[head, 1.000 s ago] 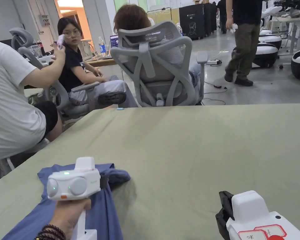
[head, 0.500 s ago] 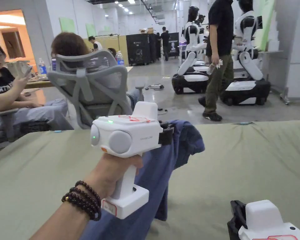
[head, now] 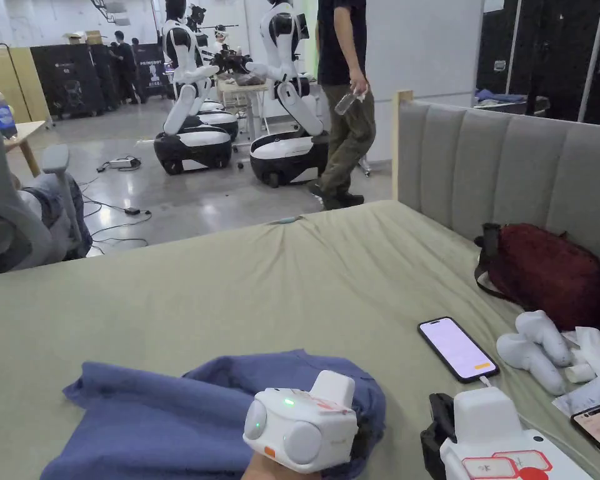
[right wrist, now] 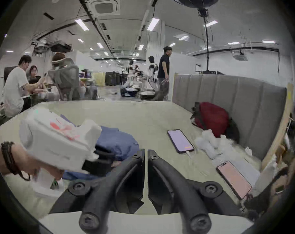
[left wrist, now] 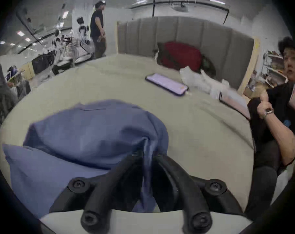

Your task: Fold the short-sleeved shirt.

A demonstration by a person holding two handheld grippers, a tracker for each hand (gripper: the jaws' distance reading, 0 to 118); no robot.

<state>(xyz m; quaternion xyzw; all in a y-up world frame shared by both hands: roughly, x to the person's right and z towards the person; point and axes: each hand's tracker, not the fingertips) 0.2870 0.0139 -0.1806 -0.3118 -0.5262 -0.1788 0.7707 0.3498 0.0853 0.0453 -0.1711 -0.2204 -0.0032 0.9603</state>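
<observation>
Bed (head: 261, 275): left tongs (left wrist: 147, 154) pinch shirt (left wrist: 86, 133).

head: high, facing bed (head: 330, 262) | tool views: low, same bed

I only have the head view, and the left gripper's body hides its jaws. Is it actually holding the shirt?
Observer: Yes. In the left gripper view, the left gripper is shut on a fold of the blue shirt, which runs up between its jaws.
Operator: And the right gripper? I see just its body at the bottom edge.
Observer: The right gripper has its jaws closed together with nothing between them, above the bed sheet.
Operator: Anything to my right past the second phone?
Observer: A person sits at that side of the bed, one arm raised.
</observation>
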